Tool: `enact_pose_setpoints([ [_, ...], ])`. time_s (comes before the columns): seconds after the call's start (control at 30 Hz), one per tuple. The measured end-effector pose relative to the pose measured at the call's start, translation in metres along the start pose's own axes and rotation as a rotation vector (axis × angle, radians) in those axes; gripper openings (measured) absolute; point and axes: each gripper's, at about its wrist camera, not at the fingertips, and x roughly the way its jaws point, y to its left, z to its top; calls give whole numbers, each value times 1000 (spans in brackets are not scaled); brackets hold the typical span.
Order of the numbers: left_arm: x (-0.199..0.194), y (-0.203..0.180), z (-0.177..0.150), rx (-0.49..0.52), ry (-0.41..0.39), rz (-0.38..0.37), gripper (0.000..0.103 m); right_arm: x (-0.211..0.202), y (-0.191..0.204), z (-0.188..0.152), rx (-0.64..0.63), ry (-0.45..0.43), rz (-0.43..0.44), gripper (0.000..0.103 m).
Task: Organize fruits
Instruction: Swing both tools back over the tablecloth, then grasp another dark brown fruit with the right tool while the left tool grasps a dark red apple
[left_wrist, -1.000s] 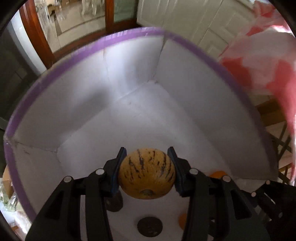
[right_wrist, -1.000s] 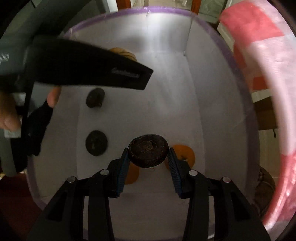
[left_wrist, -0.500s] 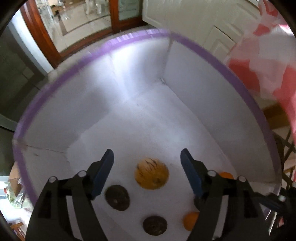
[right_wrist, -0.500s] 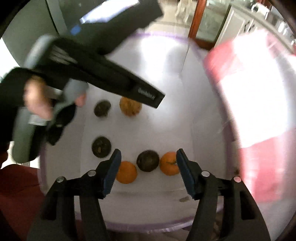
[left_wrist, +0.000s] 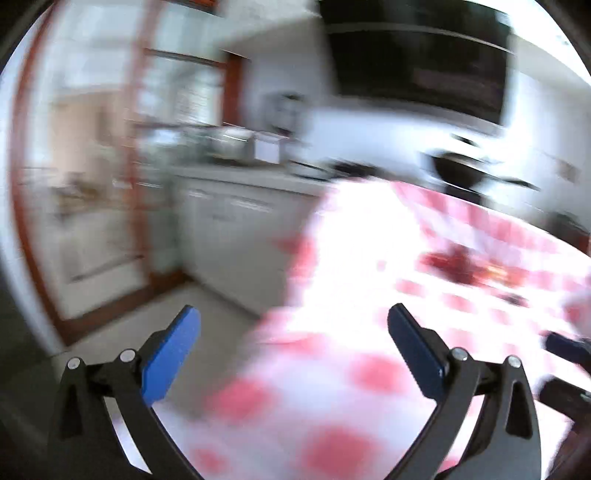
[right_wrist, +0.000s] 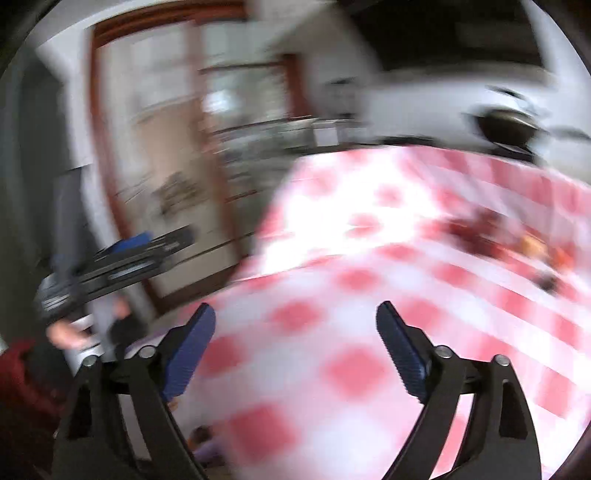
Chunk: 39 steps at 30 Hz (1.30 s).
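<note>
Since a second ago: both grippers are now looking out over a table instead of down into the white purple-rimmed box; the striped yellow fruit and the dark round fruit they were pinching are no longer between the pads.
Left gripper (left_wrist: 293, 332): I am seeing its jaws opening, blue pads standing wide apart, nothing between them; it is hanging over the near corner of the tablecloth (left_wrist: 369, 240).
Right gripper (right_wrist: 295, 328): I am seeing its jaws opening too, pads spread and empty, pointing across the red-and-white checked cloth.
Left tool from the right camera: it is showing at the left edge as a dark blurred bar with a blue pad, a hand (right_wrist: 68, 334) gripping it below.
Fruit (right_wrist: 532, 243): an orange blob and some dark red ones are lying together far across the cloth, well apart from both grippers; I am too blurred out to tell the kinds.
Box corner (right_wrist: 207, 448): a scrap of purple rim is peeking under the right gripper's left finger, with something orange and something dark beside it.
Behind the table: I am making out white cabinets (left_wrist: 229, 221), a brown-framed door (right_wrist: 155, 147) and a black pan (left_wrist: 458, 170).
Sharpness: everything is smearing.
</note>
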Motion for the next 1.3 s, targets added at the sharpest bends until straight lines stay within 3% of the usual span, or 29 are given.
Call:
enact_pose_setpoints([
  [0.07,33,-43,9,1,77,-136,102,-6,-55,1,100,13,-126,87],
  [0.13,80,-95,13,-5,150,-222,102,-11,-117,-1,208,11,-232,87],
  [0.3,196,-194,11,-96,312,-304,102,-7,-240,-23,461,96,-414,87],
  [0.37,237,-220,14,-116,327,-275,102,4,-264,-23,476,117,-441,87],
  [0.43,255,-236,12,-145,313,-261,102,16,-281,-17,448,126,-462,87],
  [0.6,283,-233,12,-219,272,-245,101,48,-318,1,417,167,-454,87],
  [0.73,280,-217,14,-273,262,-329,101,84,-330,22,325,210,-450,83],
  [0.8,283,-216,14,-282,278,-344,101,100,-340,29,321,240,-439,75],
  [0.93,288,-214,12,-304,305,-370,101,125,-356,37,324,293,-443,72],
  [1.03,292,-211,11,-320,326,-381,101,138,-354,39,257,360,-503,62],
  [1.1,292,-209,9,-330,334,-380,101,140,-343,37,191,379,-511,39],
  [1.13,293,-209,9,-333,338,-380,101,138,-339,36,179,377,-506,39],
  [1.2,294,-208,8,-337,343,-377,101,132,-337,33,194,365,-533,39],
  [1.3,293,-211,8,-320,349,-361,101,118,-358,27,328,314,-479,39],
])
